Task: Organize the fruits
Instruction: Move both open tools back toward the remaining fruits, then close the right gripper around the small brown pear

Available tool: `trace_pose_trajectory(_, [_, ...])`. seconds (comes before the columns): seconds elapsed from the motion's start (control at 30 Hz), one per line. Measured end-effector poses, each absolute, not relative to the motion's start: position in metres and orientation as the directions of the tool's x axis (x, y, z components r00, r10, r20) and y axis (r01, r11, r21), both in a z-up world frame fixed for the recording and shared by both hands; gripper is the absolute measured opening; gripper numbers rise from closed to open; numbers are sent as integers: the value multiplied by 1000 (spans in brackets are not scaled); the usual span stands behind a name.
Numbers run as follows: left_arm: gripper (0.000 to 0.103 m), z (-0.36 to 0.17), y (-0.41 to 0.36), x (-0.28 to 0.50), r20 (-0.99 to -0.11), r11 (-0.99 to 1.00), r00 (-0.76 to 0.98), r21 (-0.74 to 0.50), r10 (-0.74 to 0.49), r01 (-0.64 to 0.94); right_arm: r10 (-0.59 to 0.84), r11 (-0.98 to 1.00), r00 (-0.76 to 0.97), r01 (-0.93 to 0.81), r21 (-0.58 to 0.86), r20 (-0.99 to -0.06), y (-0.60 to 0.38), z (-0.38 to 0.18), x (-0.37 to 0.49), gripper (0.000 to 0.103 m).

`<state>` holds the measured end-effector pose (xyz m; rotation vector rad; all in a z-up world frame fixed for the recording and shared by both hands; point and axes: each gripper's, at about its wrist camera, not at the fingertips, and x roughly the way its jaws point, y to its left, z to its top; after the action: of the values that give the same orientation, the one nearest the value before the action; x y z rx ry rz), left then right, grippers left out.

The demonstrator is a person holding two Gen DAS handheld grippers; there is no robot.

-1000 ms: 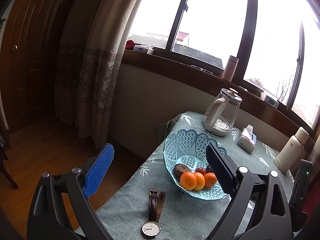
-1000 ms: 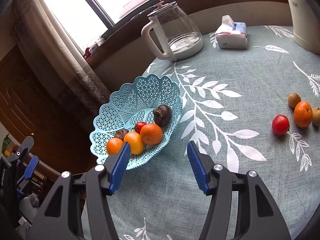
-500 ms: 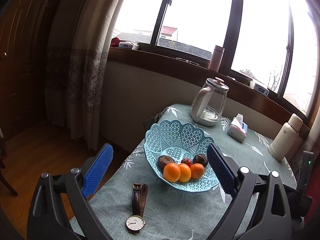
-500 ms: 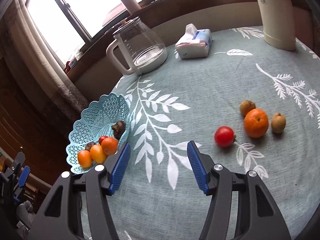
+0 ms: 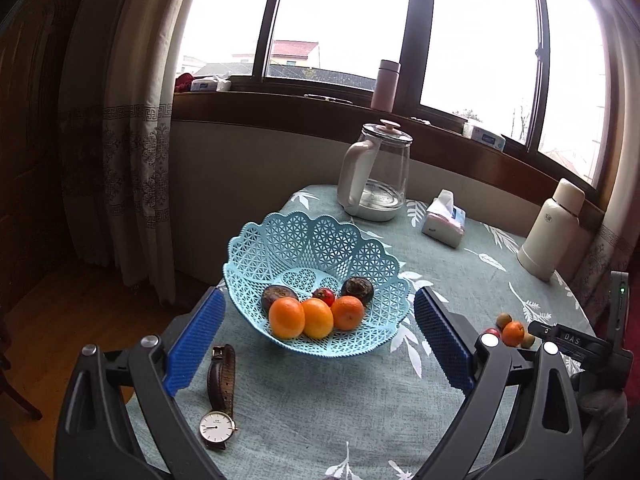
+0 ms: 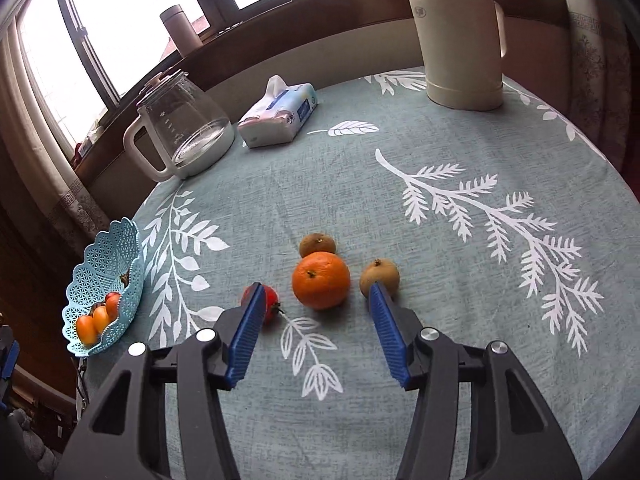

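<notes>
The right claw has swung away from the basket over the last second and now faces the loose fruit near the middle of the tabletop. It comes empty, so the basket's load looks settled and a fresh pick is probably starting. Its jaws stand wide apart, holding nothing. The orange sits just ahead of the gap, roughly centred between the two pads. A red fruit lies beside the left pad, partly hidden by it, and a tan fruit sits just past the right pad's tip. A brown fruit touches the orange's far side.

The left claw has drawn nearer the basket, which stands at the table's left edge. This claw is also spread open and empty, with the basket between its pads. Three oranges, a small red fruit and two dark fruits already lie inside. A watch lies on the cloth near the left pad.
</notes>
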<state>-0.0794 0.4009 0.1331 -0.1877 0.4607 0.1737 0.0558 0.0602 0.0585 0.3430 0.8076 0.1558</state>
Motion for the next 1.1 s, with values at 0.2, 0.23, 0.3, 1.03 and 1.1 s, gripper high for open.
trace_pose_trajectory(0.2, [97, 126, 376, -74, -469, 987, 879, -83, 85, -140, 217, 943, 683, 38, 330, -698, 49, 49, 56, 49])
trace_pose_trajectory(0.23, [97, 124, 373, -73, -473, 988, 877, -79, 81, -134, 203, 944, 678, 56, 325, -706, 45, 47, 56, 47])
trace_pose_trajectory(0.3, [97, 122, 370, -70, -482, 989, 873, -74, 75, -126, 195, 944, 669, 72, 323, -717, 38, 43, 58, 46])
trace_pose_trajectory(1.03, [97, 101, 354, -57, -533, 994, 843, -40, 66, -102, 132, 987, 648, -13, 162, -750, 56, 25, 92, 38])
trace_pose_trajectory(1.1, [97, 98, 353, -55, -541, 994, 839, -39, 65, -103, 148, 984, 647, -22, 176, -748, 54, 25, 94, 33])
